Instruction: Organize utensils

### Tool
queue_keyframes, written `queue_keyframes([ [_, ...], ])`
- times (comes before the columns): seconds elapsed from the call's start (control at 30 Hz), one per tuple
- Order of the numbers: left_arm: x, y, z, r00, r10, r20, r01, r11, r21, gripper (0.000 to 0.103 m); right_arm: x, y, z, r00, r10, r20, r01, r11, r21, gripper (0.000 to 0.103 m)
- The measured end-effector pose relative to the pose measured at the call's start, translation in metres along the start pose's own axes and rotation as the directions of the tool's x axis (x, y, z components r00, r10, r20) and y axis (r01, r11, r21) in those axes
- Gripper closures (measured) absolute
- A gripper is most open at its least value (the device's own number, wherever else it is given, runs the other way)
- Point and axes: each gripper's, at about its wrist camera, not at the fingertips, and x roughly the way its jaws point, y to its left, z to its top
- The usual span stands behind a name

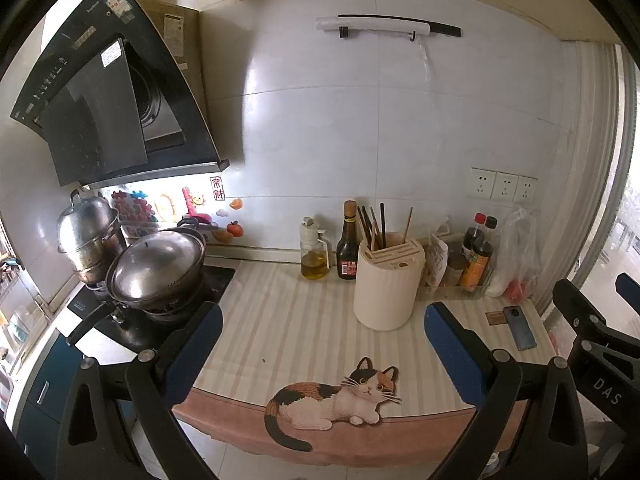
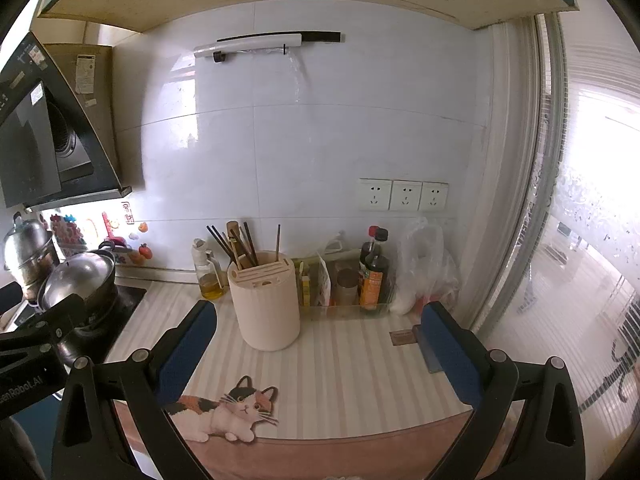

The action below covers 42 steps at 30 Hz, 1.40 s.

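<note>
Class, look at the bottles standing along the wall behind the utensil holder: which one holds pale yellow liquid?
The clear oil dispenser with the white pump top; the brown-capped bottle beside it is dark.

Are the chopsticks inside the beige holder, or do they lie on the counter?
Inside. The chopsticks stand in the round opening of the beige holder, their tips above its rim; none lies on the striped mat.

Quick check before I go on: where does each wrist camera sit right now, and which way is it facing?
Left wrist: held over the counter's front edge, facing the tiled wall; left gripper open, stove pots left, right gripper at the right edge.
Right wrist: further right, same heading, window alongside; right gripper open, left gripper at the left edge.
Shared: utensil holder with chopsticks, cat mat, wall sockets.
</note>
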Motion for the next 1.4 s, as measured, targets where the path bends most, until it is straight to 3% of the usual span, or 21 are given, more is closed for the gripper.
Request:
queue_keyframes([
  [1.4, -0.004, -0.002, 0.0, 1.0, 0.011, 0.0, -0.011, 1.0, -0.019, 0.0, 0.001, 0.011, -0.004, 1.0, 0.01, -0.011, -0.01, 1.0, -0.005, 0.0],
])
